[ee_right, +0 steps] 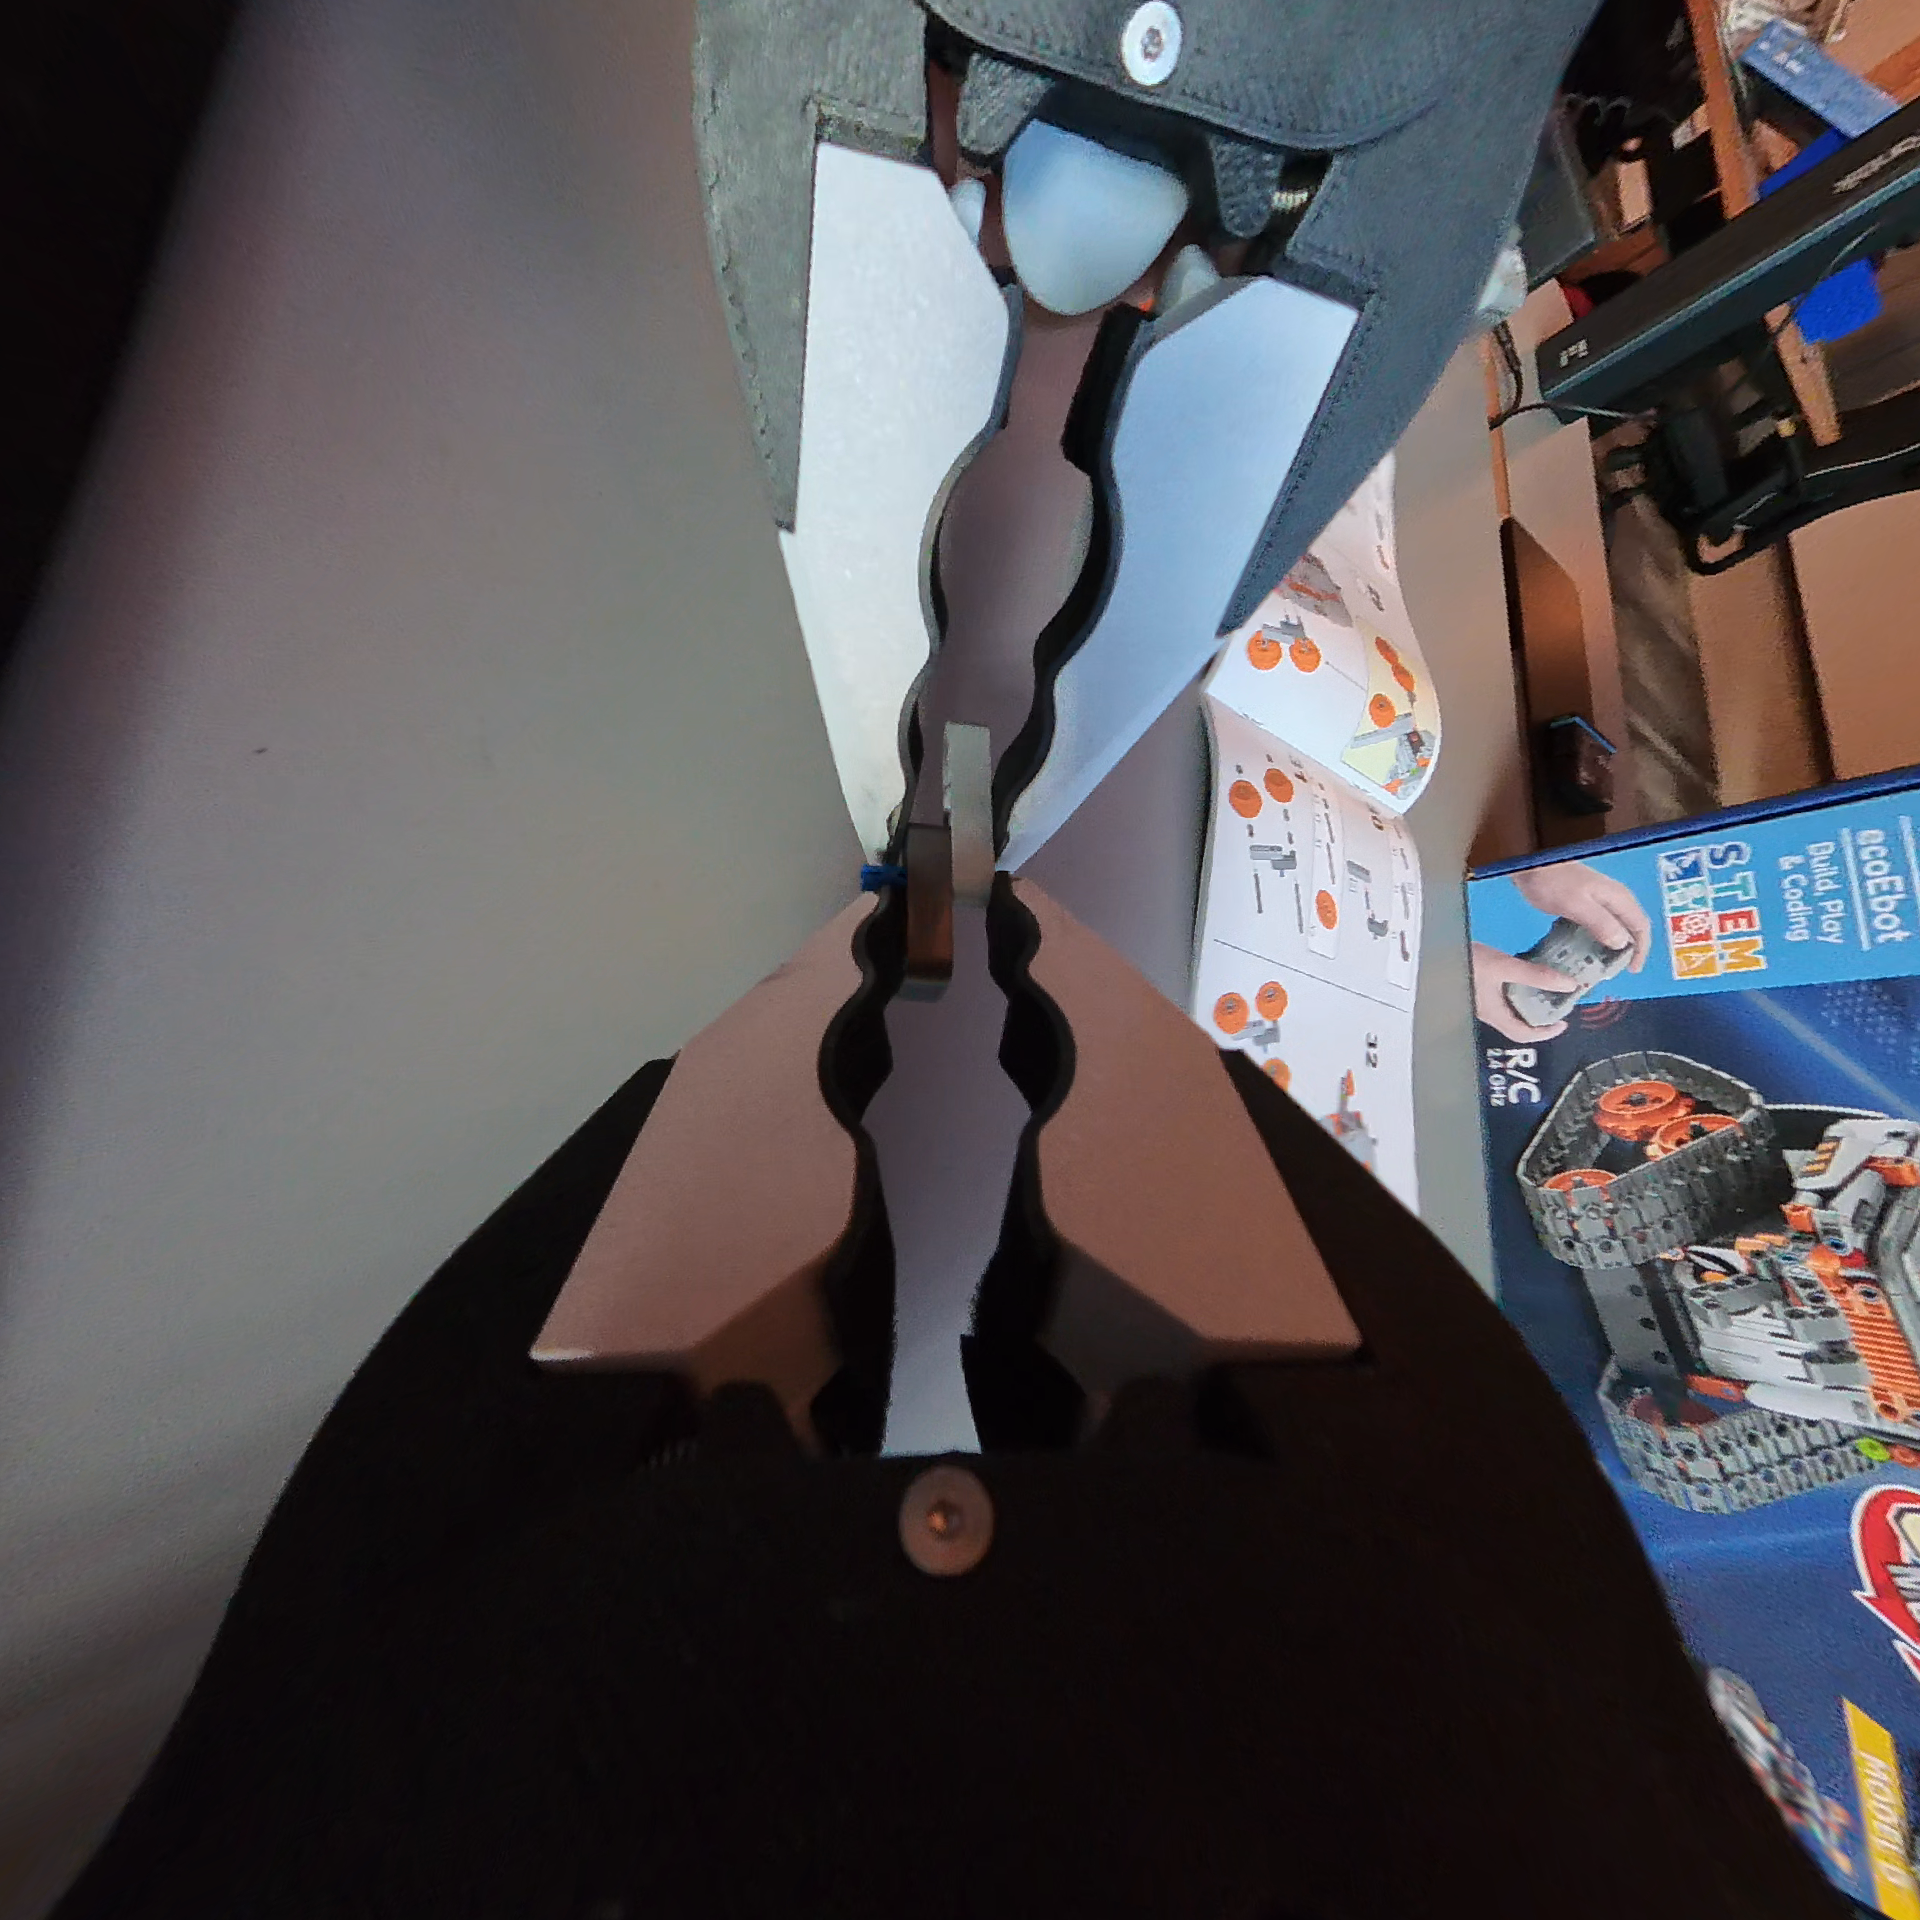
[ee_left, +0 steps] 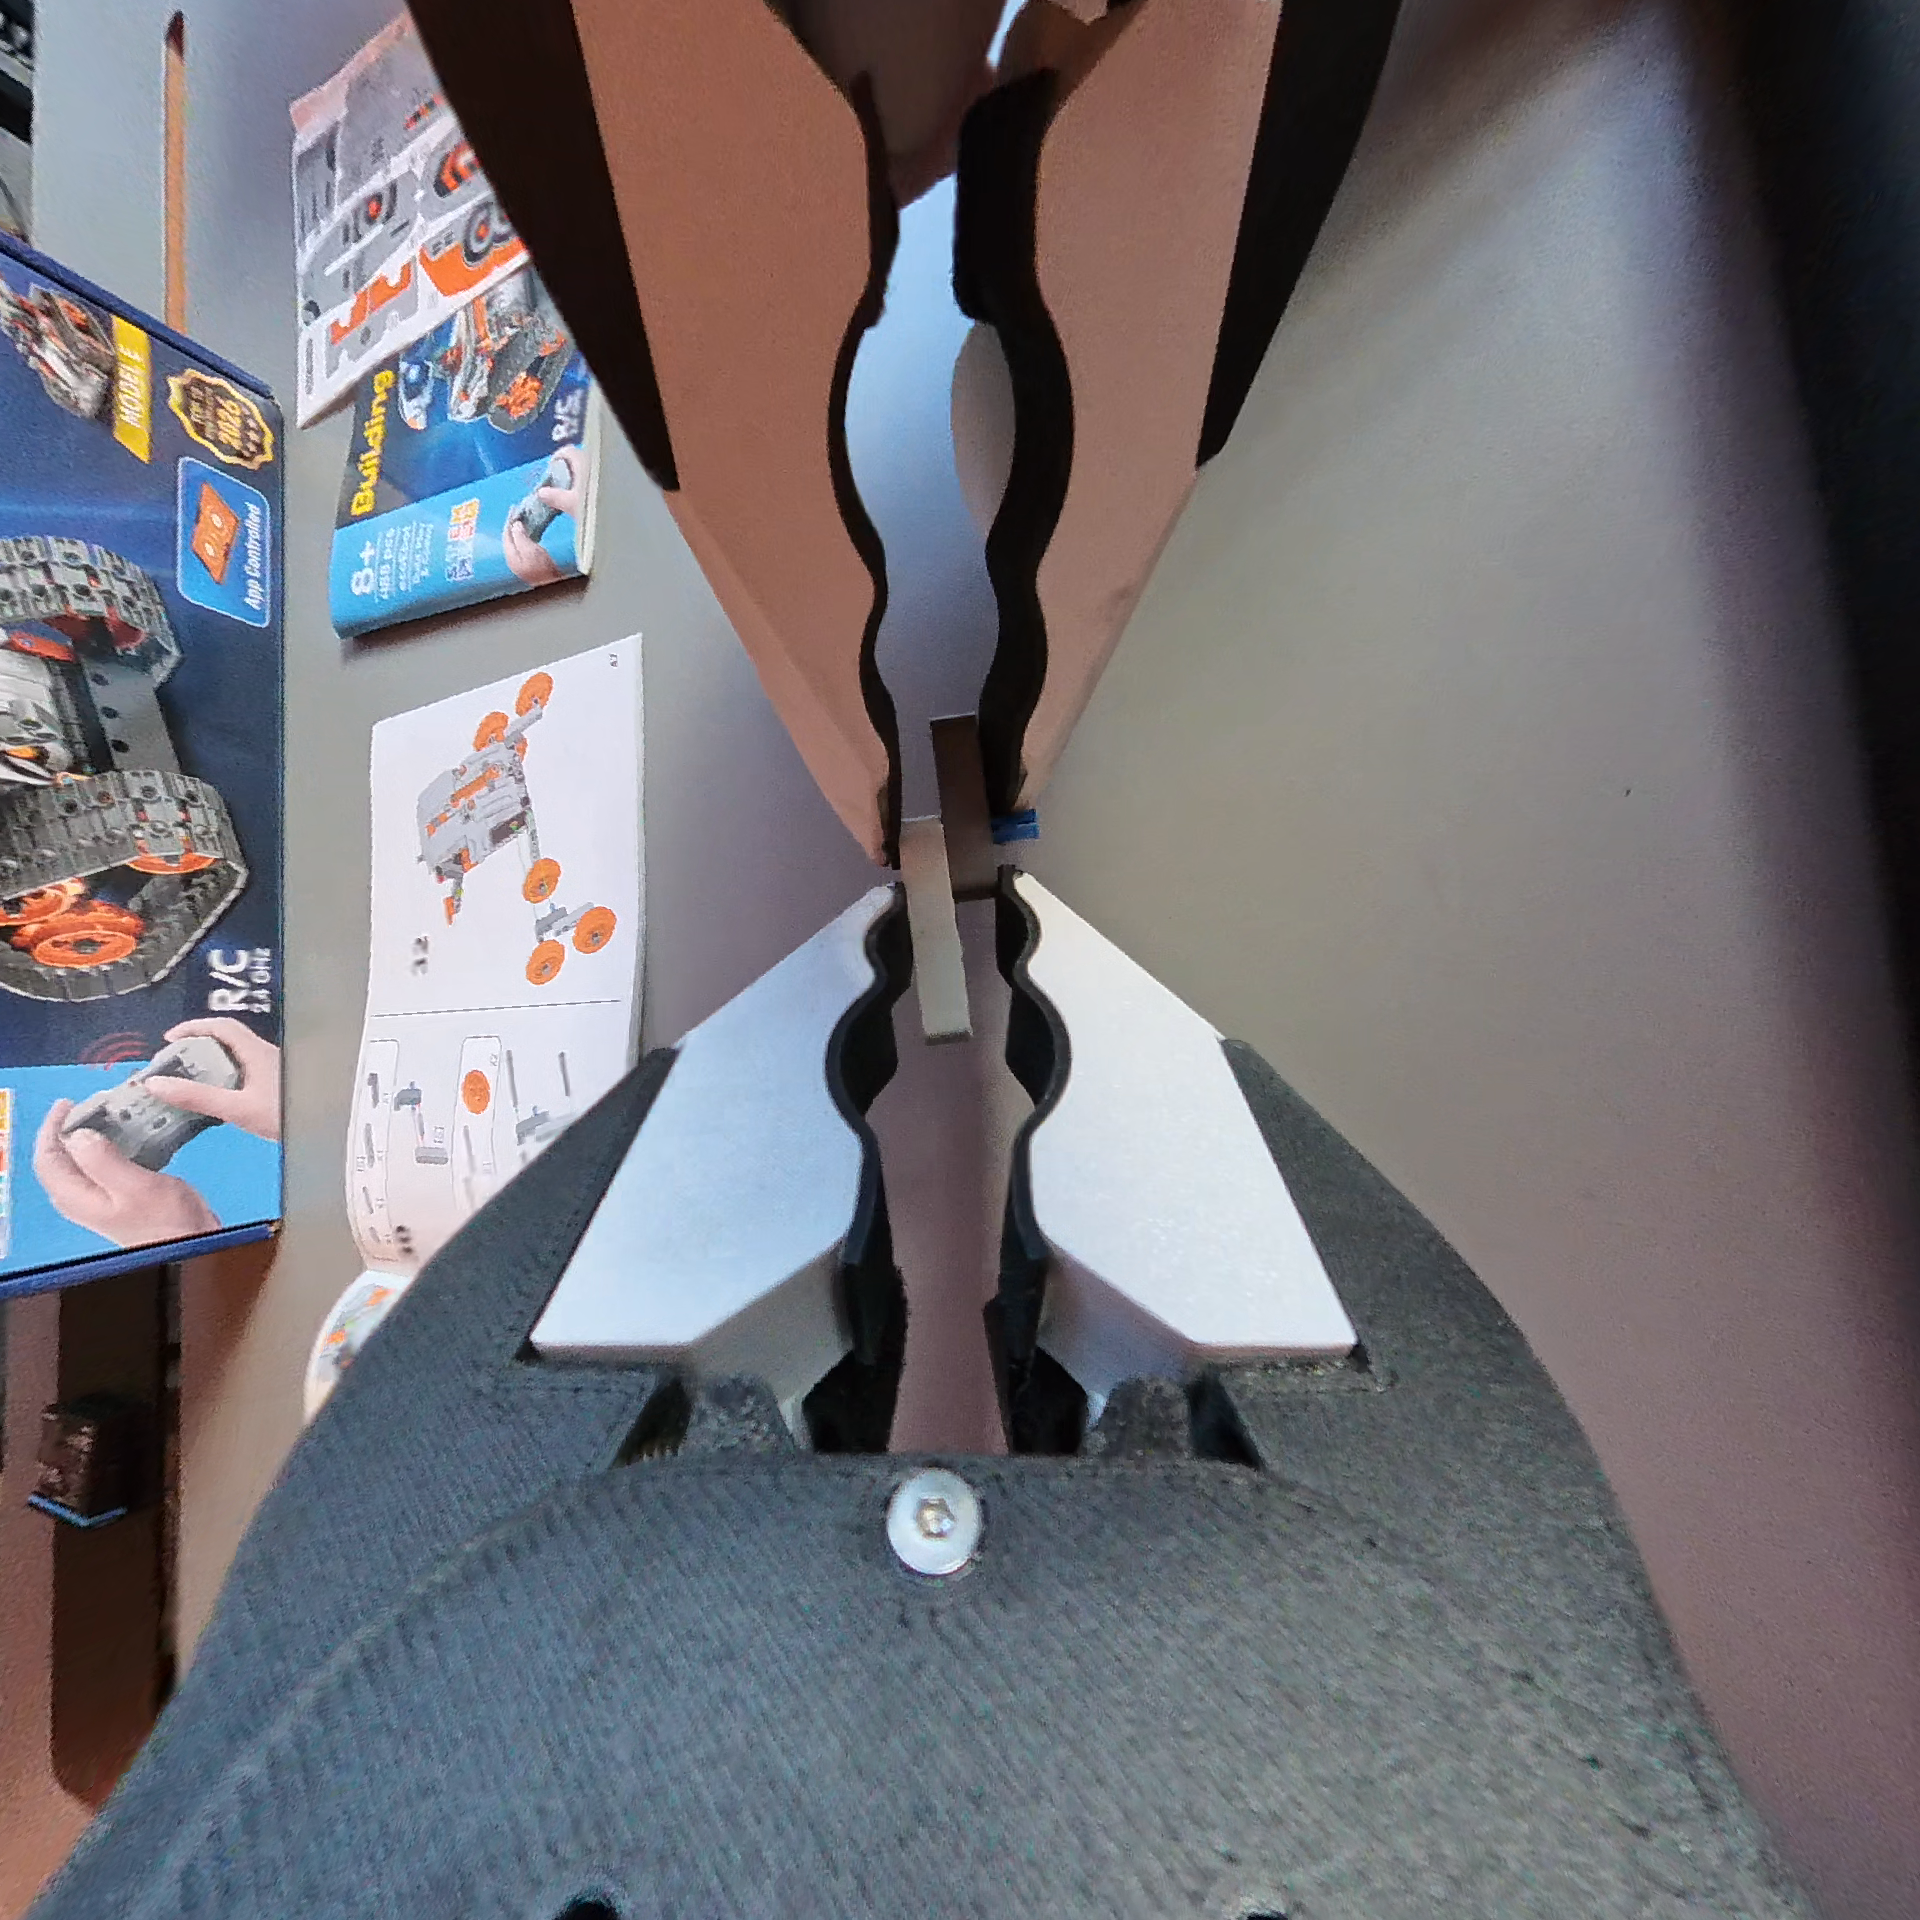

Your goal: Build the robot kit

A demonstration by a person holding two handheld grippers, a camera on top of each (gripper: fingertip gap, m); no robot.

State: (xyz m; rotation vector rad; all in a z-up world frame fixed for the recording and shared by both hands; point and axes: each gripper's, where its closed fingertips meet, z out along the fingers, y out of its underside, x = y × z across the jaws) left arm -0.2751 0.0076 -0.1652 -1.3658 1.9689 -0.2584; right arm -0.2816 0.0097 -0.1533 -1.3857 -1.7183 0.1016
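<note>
Left tongs (ee_left: 948,883) and right tongs (ee_right: 940,894), tip to tip above the grey worktop (ee_left: 1455,727), each nearly closed on a short grey flat building-toy beam (ee_left: 940,956) (ee_right: 928,914).

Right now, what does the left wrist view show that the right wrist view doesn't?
Only the left wrist view: a closed blue booklet and a sticker sheet beyond the open manual.
Only the right wrist view: wooden shelving with dark equipment behind the table edge, and a curled manual page.
Both: left gripper and right gripper tip to tip over the grey table, each pinching a thin grey beam, light and darker, which overlap; a small blue piece at the tips; the open manual; the blue toy box.
</note>
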